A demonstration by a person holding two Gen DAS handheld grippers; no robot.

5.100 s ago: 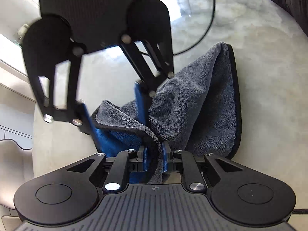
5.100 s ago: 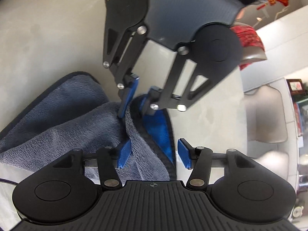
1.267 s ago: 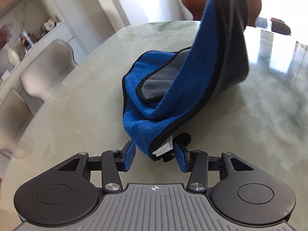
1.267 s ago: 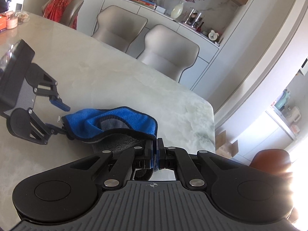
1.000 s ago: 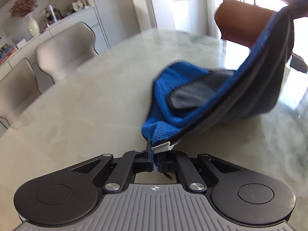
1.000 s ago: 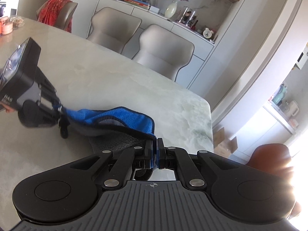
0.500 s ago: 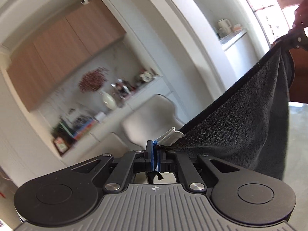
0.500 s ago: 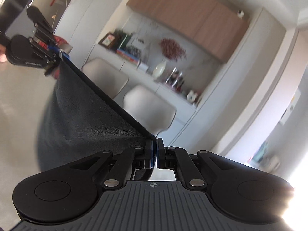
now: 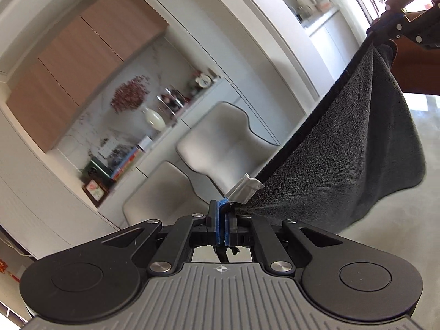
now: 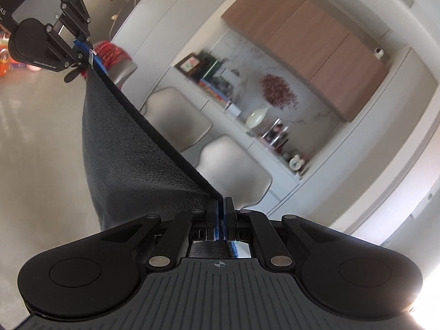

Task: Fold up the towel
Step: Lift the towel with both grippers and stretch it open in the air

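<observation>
We hold the towel (image 9: 343, 148) stretched aloft, left claw (image 9: 221, 225) and right claw (image 10: 221, 220) each pinching a corner; folding not yet begun

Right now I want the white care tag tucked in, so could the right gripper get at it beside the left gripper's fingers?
Probably not: the right gripper is shut on the dark grey towel's far corner, opposite the white care tag by the left gripper.
</observation>
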